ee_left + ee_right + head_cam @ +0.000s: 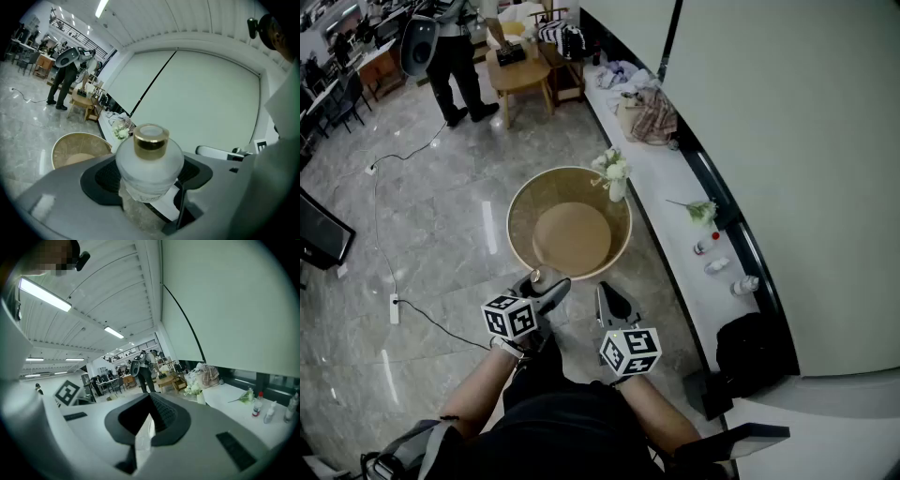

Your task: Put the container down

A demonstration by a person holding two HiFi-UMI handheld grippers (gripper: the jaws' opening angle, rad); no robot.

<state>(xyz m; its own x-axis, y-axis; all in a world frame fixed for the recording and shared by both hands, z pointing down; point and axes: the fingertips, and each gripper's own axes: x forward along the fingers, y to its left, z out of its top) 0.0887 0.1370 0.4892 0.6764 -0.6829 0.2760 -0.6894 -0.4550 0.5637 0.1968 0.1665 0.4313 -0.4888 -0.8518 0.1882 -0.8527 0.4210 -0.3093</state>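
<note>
The frosted container (149, 161) sat clamped in my left gripper (542, 283), in the air at six o'clock of the round basket (512, 214). My right gripper (150, 404) was closed on nothing. I judged it mid-carry; next I needed a surface, then to lower and release.

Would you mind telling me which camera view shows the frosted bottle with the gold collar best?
The left gripper view: the frosted bottle fills its centre, clamped in the left gripper. The head view shows only its top; the right gripper view misses it.
</note>
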